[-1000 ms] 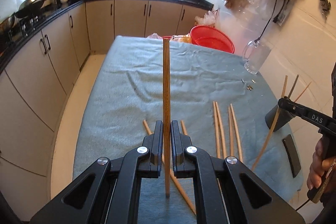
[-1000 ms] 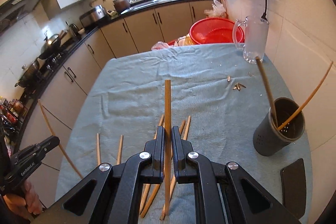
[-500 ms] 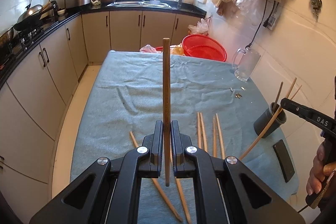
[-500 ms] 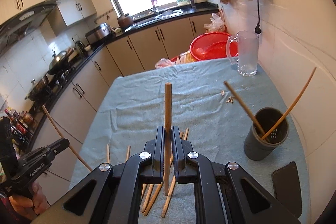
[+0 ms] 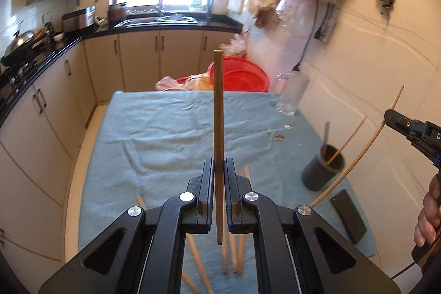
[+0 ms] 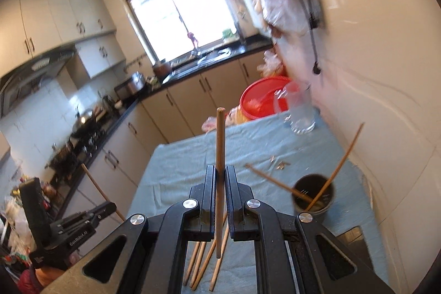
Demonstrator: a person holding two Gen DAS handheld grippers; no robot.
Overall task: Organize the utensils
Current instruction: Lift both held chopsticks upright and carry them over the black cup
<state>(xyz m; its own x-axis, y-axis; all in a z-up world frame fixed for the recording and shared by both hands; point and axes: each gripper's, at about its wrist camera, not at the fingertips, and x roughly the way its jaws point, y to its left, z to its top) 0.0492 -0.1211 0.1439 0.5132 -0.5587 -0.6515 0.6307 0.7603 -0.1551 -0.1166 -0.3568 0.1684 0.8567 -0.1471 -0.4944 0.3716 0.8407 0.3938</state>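
My left gripper (image 5: 219, 170) is shut on a wooden chopstick (image 5: 218, 115) that stands upright between its jaws, high above the table. My right gripper (image 6: 219, 175) is shut on another chopstick (image 6: 220, 145), also upright; it shows at the right of the left wrist view (image 5: 397, 117). A dark utensil cup (image 5: 323, 167) stands near the table's right edge, below and to the right, with two chopsticks in it (image 6: 314, 194). Several loose chopsticks (image 6: 204, 258) lie on the cloth under the grippers.
The table has a blue-grey cloth (image 5: 165, 134). A glass mug (image 5: 289, 94) and a red basin (image 5: 239, 75) stand at its far end. A dark flat phone (image 5: 348, 215) lies by the cup. Cabinets run along the left; a tiled wall is at the right.
Both grippers have risen and drawn back from the table, each still holding its chopstick. The cup and cloth now look farther away and lower.
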